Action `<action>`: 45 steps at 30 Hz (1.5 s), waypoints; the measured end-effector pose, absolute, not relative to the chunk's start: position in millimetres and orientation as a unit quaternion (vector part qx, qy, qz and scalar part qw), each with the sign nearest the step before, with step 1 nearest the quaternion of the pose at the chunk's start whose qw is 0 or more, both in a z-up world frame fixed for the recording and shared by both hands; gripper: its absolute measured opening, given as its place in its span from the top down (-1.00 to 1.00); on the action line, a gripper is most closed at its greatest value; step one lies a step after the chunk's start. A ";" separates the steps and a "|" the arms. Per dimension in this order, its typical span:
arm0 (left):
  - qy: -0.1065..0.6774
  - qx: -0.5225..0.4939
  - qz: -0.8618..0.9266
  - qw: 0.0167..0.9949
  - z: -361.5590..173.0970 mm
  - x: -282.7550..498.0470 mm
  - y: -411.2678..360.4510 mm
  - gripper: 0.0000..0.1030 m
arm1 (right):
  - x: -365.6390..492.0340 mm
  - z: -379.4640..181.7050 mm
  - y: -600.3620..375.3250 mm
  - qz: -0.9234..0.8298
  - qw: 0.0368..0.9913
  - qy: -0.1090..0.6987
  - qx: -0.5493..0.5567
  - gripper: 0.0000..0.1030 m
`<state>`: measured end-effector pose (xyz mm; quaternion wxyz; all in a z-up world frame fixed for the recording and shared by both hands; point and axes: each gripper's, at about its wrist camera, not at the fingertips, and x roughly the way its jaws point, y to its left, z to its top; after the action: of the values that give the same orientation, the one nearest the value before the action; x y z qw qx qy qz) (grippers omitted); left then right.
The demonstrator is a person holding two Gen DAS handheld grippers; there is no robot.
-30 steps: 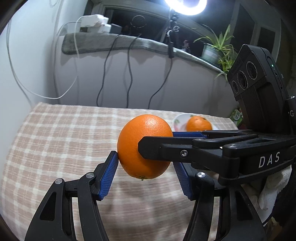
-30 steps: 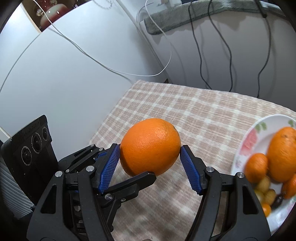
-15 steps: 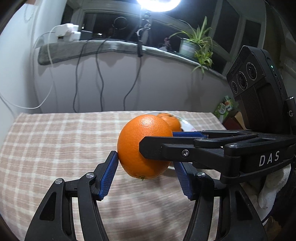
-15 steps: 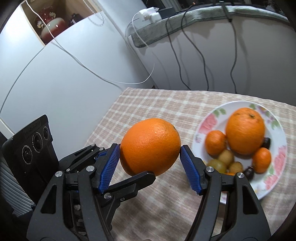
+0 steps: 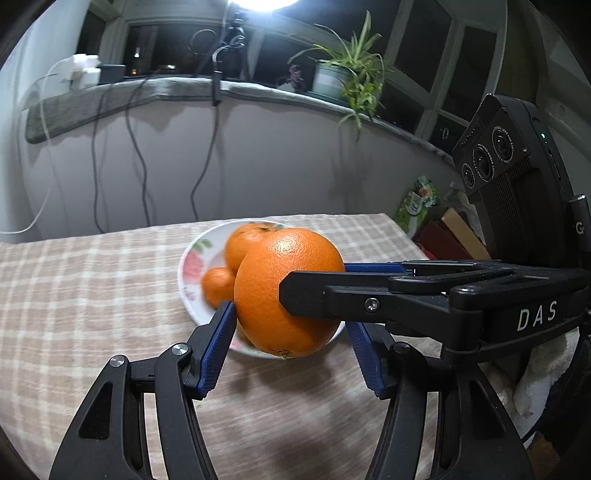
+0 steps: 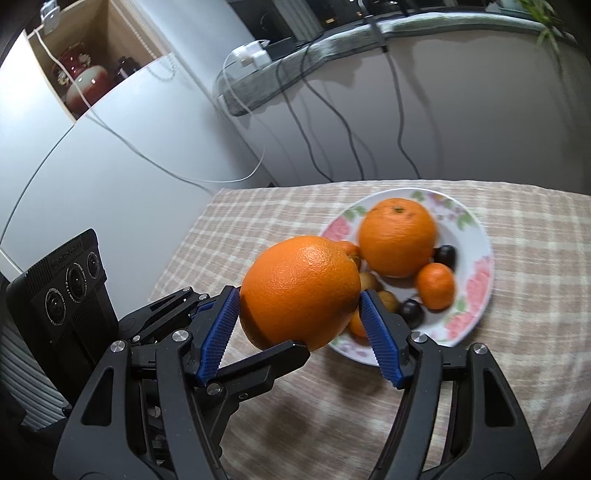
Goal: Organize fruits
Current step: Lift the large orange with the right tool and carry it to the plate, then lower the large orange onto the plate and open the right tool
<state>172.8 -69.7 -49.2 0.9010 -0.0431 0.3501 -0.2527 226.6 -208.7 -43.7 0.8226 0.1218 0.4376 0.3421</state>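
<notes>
Checked tablecloth [image 6: 517, 258] under windowsill [image 5: 258, 90], both grippers' jaws pinching one orange [image 6: 299, 291] near plate [image 6: 476, 280]

white "das" lettering on the right claw [image 5: 314, 295] body

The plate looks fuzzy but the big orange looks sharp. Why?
Left wrist view: the held orange is crisp, with a bright glare spot from the lamp; the plate behind is smeared. Right wrist view: same orange sharp, plate and tablecloth streaky, probably motion blur.
</notes>
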 end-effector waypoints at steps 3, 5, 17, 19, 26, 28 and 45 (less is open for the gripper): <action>0.354 -0.038 -0.261 0.897 -51.0 176.3 -83.2 -0.18 | 227.6 -47.4 -224.0 0.333 0.825 0.438 0.129 -0.36; 0.357 -0.036 -0.265 0.895 -53.2 178.2 -90.0 -0.18 | 228.6 -50.3 -232.6 0.328 0.826 0.440 0.134 -0.36; 0.376 -0.017 -0.274 0.885 -63.8 194.6 -122.5 -0.18 | 238.3 -69.6 -267.6 0.314 0.821 0.447 0.164 -0.36; 0.378 -0.014 -0.274 0.884 -64.8 196.3 -125.2 -0.18 | 240.1 -71.9 -270.7 0.315 0.820 0.447 0.167 -0.36; 0.380 -0.009 -0.266 0.886 -65.5 199.5 -128.6 -0.18 | 243.8 -76.7 -276.1 0.319 0.818 0.444 0.180 -0.36; 0.382 -0.008 -0.265 0.885 -66.5 200.9 -129.5 -0.18 | 244.0 -76.9 -275.7 0.319 0.818 0.444 0.178 -0.36; 0.382 0.010 -0.255 0.888 -68.3 199.5 -129.6 -0.18 | 242.1 -76.9 -268.8 0.316 0.824 0.443 0.160 -0.36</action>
<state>199.5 -129.6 -68.3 0.8884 0.0095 0.3816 -0.2550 242.1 -268.8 -76.9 0.8237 0.1601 0.4429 0.3158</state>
